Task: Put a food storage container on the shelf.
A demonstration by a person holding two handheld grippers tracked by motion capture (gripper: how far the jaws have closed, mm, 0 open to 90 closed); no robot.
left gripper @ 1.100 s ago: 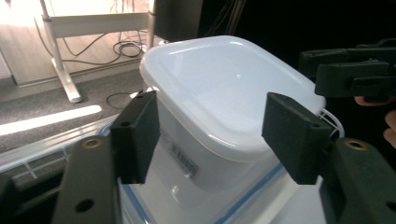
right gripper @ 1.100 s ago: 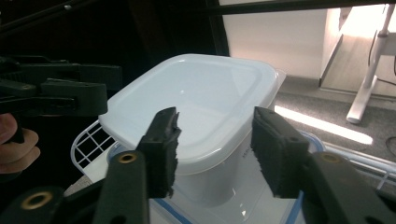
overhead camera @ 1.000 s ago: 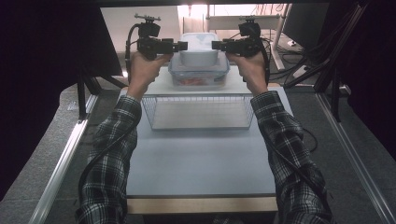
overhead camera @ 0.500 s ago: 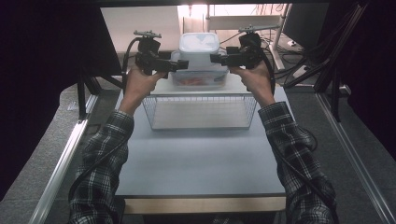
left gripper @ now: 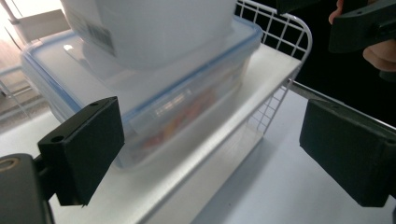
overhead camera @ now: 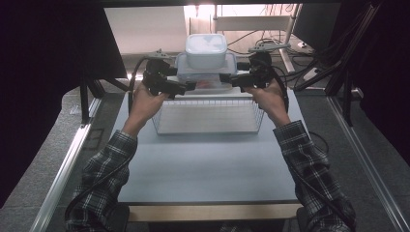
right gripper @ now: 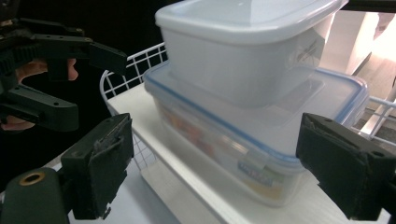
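A white lidded box (overhead camera: 206, 48) is stacked on a clear box with a blue-rimmed lid (overhead camera: 207, 80). Both rest on the white top of a wire rack (overhead camera: 208, 116). My left gripper (overhead camera: 190, 87) sits at the lower box's left end and my right gripper (overhead camera: 227, 79) at its right end. Both have just been opening. In the left gripper view the left gripper (left gripper: 210, 154) frames the clear box's (left gripper: 154, 93) corner without touching it. The right gripper (right gripper: 215, 172) likewise stands wide around the clear box (right gripper: 261, 140), under the white box (right gripper: 247, 46).
The rack's wire rim (left gripper: 280, 28) rises behind the boxes. Bare grey table (overhead camera: 208, 164) stretches in front of the rack. Dark frames and cables (overhead camera: 314, 72) stand at both sides and behind. Each gripper view catches the other gripper (right gripper: 51, 51) past the rack.
Both hands have sunk from the white box's level to the lower box's ends and come slightly toward me. Both pairs of jaws stand wider. The stacked boxes have stayed put.
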